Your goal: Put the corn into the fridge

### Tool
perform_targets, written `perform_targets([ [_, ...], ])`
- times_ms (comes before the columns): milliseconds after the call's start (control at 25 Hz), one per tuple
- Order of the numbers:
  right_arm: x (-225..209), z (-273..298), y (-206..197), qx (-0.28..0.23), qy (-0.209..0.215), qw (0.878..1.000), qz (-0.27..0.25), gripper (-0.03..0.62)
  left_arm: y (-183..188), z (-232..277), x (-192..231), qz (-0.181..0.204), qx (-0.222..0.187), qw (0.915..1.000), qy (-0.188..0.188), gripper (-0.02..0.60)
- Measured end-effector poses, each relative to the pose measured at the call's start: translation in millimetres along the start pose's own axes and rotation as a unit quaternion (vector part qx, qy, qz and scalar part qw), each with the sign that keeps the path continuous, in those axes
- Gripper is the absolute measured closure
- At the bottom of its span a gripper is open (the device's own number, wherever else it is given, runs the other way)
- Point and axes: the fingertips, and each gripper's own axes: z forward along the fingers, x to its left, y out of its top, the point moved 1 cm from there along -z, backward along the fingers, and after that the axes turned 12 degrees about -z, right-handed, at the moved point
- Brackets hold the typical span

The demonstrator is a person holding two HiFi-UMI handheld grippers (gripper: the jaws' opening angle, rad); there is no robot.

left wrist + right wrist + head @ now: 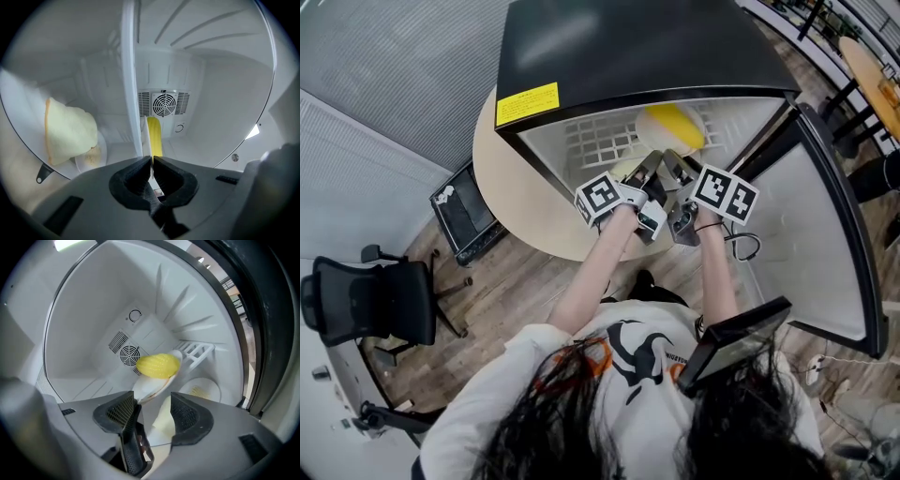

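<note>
The yellow corn (670, 125) lies on a white plate (151, 388) inside the open black fridge (628, 47). My left gripper (152, 161) is shut on the plate's rim; in the left gripper view the plate is edge-on, with the corn (154, 135) behind it. In the right gripper view the corn (158, 365) sits on the tilted plate in front of the fan vent (127, 354). My right gripper (150, 411) stands open just behind the plate, its pads off it. Both grippers (661, 173) reach into the fridge mouth side by side.
The fridge door (825, 234) hangs open at the right. Inside are a white wire rack (600, 141), a pale yellow lump (68, 131) and a second plate (91, 154) lower down. The fridge stands on a round table (516, 197). An office chair (366, 300) stands at the left.
</note>
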Motion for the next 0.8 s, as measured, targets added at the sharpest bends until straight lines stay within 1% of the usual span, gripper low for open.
perform_targets([
  [200, -4, -7, -3, -0.002, -0.008, 1.0, 0.002, 0.359, -2, 3, -4, 0.013, 0.015, 0.9997, -0.011, 0.551],
  [320, -4, -10, -2, -0.005, -0.009, 1.0, 0.005, 0.359, -4, 5, -9, 0.027, 0.026, 0.9991, -0.02, 0.494],
  [400, -3, -14, -2, -0.009, -0.009, 1.0, 0.005, 0.359, -7, 4, -12, 0.043, 0.038, 0.9983, -0.015, 0.474],
  [480, 1, -19, -3, -0.014, -0.009, 1.0, 0.004, 0.359, -9, -1, -15, 0.058, 0.048, 0.9971, -0.01, 0.474],
  [640, 10, -30, -7, -0.022, -0.012, 1.0, -0.004, 0.359, -15, -20, -19, 0.066, 0.055, 0.9962, -0.014, 0.474],
  [720, 15, -35, -9, -0.027, -0.013, 1.0, -0.01, 0.359, -22, -31, -20, 0.085, 0.069, 0.994, -0.008, 0.474],
  [800, 21, -40, -12, -0.034, -0.011, 0.999, -0.017, 0.359, -30, -41, -21, 0.118, 0.083, 0.9896, 0.003, 0.474],
])
